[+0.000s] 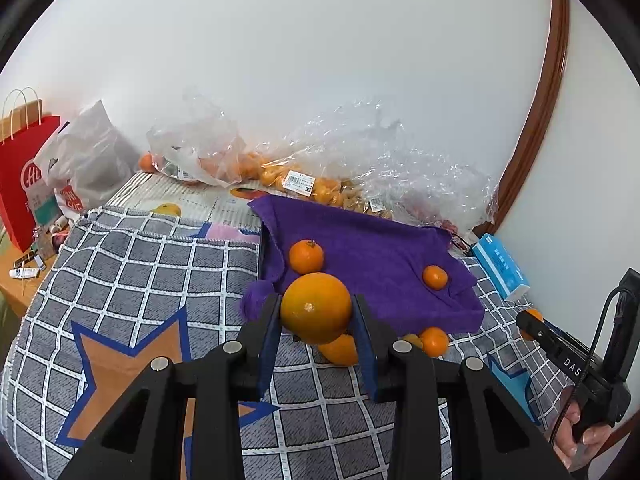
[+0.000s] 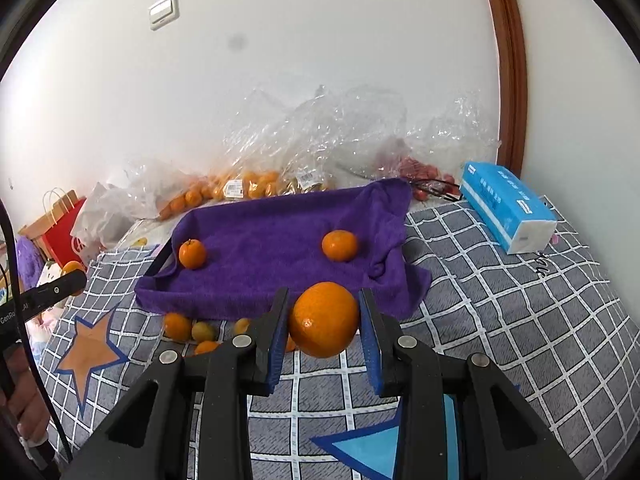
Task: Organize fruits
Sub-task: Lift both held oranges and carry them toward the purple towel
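Note:
My left gripper (image 1: 316,310) is shut on a large orange (image 1: 316,307), held above the checked blanket in front of the purple towel (image 1: 372,256). My right gripper (image 2: 324,322) is shut on another orange (image 2: 323,319) near the towel's (image 2: 280,240) front edge. Two small oranges lie on the towel, one left (image 2: 192,253) and one right (image 2: 339,245); they also show in the left wrist view (image 1: 306,256) (image 1: 435,277). Several small fruits (image 2: 192,330) lie on the blanket just in front of the towel.
Clear plastic bags of oranges (image 1: 280,168) line the wall behind the towel. A blue tissue pack (image 2: 506,210) lies at the right. A red paper bag (image 1: 24,176) and a grey bag stand at the left. The checked blanket (image 2: 500,320) covers the surface.

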Motion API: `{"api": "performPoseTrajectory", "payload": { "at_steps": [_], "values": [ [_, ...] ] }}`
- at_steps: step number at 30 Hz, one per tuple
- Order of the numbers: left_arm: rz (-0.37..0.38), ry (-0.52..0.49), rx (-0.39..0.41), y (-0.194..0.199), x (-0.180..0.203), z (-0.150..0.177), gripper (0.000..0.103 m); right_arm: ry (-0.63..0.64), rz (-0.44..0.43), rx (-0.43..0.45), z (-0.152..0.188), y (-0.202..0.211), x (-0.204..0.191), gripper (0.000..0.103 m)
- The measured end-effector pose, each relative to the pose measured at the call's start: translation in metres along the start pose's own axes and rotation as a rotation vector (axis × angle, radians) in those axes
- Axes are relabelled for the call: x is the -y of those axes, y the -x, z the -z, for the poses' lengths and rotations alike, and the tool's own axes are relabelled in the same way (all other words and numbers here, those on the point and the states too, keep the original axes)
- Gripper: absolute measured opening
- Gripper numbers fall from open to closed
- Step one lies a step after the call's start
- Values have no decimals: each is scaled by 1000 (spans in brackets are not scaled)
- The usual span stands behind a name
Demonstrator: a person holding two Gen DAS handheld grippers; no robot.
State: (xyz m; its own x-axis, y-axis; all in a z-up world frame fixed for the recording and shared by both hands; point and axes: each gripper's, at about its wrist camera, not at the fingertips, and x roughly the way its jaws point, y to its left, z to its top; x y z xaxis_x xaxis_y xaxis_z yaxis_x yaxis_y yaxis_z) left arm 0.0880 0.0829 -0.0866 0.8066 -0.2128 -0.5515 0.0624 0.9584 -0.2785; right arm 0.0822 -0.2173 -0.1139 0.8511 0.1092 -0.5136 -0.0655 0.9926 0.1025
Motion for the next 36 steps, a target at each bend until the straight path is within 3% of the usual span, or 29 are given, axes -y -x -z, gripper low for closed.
{"api": "performPoseTrajectory", "payload": {
  "at_steps": [19,30,36],
  "values": [
    [6,1,28,-26,8,-32,33,33,-18,40,-38,-19,-12,33],
    [5,45,10,-76,1,-53,33,33,-21,33,-64,-59,-11,33],
    [42,102,-9,-107,-18,-42,33,-20,-64,43,-56,-90,1,33]
  ]
}}
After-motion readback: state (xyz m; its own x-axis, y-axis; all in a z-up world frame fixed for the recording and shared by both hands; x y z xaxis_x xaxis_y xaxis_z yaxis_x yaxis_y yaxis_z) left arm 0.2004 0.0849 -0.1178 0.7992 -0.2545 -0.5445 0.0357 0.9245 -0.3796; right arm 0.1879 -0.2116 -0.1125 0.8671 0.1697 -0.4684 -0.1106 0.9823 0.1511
